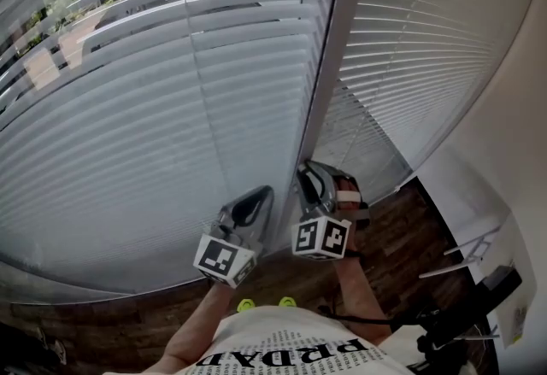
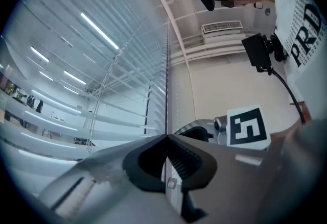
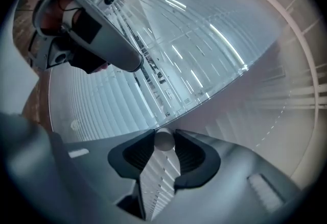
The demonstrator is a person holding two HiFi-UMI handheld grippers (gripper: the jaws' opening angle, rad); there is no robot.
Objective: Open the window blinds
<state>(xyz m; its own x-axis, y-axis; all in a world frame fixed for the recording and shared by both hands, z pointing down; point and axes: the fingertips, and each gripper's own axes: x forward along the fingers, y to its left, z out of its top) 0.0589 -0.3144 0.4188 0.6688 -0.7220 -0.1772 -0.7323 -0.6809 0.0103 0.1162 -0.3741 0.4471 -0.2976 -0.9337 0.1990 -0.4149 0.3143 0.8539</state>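
White slatted blinds (image 1: 145,125) cover the window; a second panel (image 1: 410,49) hangs right of the upright frame post (image 1: 329,66). The slats stand partly tilted, and I see through them near the top. My right gripper (image 1: 313,184) is low beside the post. In the right gripper view it (image 3: 164,136) is shut on the round end of the blinds' tilt wand (image 3: 164,142), which points straight at the camera. My left gripper (image 1: 256,204) hovers just left of it, close to the slats. Its tips (image 2: 166,139) meet, and I see nothing held between them.
Dark wooden floor (image 1: 402,237) runs below the blinds. A white wall (image 1: 513,125) closes the right side. White panels on a stand (image 1: 483,249) and black gear (image 1: 466,313) sit at the lower right. Yellow-green shoes (image 1: 265,305) show by my body.
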